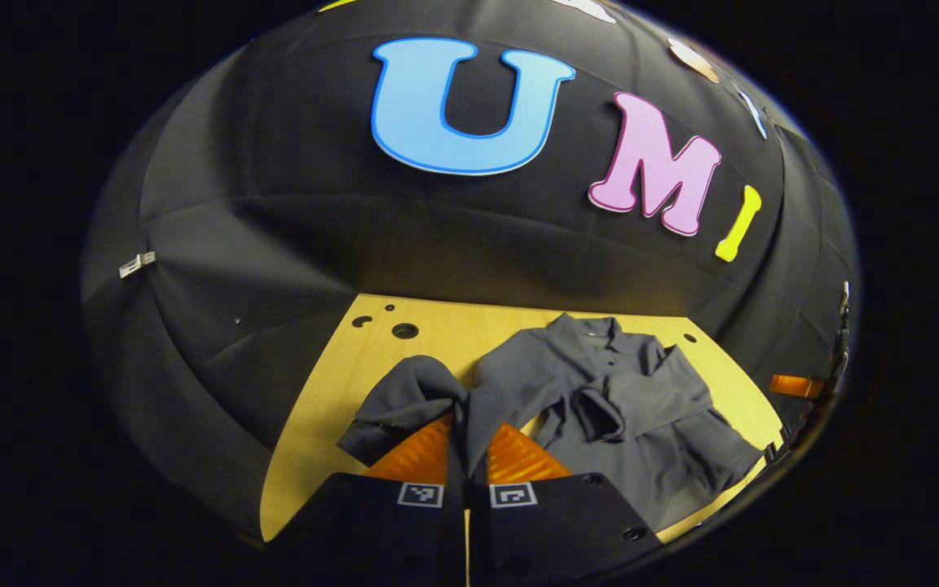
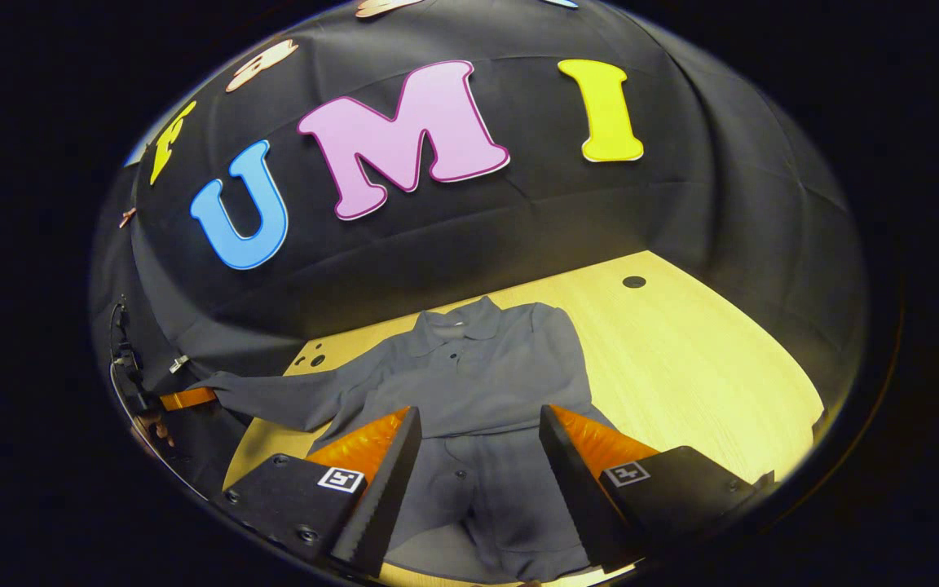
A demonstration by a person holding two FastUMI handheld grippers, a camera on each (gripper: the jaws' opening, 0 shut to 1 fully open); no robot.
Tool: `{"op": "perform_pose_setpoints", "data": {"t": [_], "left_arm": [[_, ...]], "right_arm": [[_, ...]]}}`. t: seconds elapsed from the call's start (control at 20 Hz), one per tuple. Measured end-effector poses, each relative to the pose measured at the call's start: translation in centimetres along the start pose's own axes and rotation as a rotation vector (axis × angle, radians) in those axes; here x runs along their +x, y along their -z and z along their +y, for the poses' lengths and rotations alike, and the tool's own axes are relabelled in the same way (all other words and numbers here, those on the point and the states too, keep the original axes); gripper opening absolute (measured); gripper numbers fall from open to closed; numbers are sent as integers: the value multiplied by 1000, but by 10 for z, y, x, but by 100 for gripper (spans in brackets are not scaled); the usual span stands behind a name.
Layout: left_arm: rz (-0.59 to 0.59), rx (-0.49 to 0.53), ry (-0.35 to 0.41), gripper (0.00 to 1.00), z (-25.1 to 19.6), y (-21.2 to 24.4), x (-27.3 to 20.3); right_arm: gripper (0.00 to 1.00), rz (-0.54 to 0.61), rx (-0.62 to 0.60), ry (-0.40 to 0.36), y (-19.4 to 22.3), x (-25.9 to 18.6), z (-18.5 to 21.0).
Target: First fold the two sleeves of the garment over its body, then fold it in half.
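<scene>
A grey collared shirt (image 1: 600, 383) lies face up on the wooden table (image 1: 331, 383), collar toward the wall. One sleeve (image 1: 673, 383) lies folded across its body. My left gripper (image 1: 465, 424) is shut on the other sleeve (image 1: 412, 395), which is lifted and bunched above the table at the shirt's left side. In the right gripper view the shirt (image 2: 478, 367) spreads below my open right gripper (image 2: 479, 416), whose fingers hover apart over the lower body. The held sleeve (image 2: 274, 395) stretches left to the left gripper (image 2: 188, 398).
The table (image 2: 681, 350) has round holes near its back edge (image 1: 404, 330) and one at the far side (image 2: 633, 281). Bare wood lies right of the shirt in the right gripper view. The black cloth wall rises close behind the collar. A hand (image 2: 156, 425) shows at the left edge.
</scene>
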State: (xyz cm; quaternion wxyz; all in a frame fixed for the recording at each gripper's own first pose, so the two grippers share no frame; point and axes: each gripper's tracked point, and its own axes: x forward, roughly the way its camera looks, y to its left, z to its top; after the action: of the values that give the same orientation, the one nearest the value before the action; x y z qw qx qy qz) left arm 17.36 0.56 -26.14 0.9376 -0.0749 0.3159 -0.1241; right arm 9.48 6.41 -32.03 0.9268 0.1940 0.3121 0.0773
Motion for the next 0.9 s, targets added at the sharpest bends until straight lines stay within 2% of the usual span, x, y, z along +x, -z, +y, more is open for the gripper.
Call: {"op": "perform_pose_setpoints", "data": {"t": [0.25, 0.55, 0.9], "left_arm": [[-23, -13, 47, 6, -66, -28, 5], [-35, -1, 178, 6, -171, -46, 27], [4, 20, 322, 6, -286, -34, 58]], "right_arm": [[90, -31, 51, 10, -16, -3, -37], [91, -46, 72, 55, -32, -9, -90], [91, -18, 78, 90, -27, -18, -139]]}}
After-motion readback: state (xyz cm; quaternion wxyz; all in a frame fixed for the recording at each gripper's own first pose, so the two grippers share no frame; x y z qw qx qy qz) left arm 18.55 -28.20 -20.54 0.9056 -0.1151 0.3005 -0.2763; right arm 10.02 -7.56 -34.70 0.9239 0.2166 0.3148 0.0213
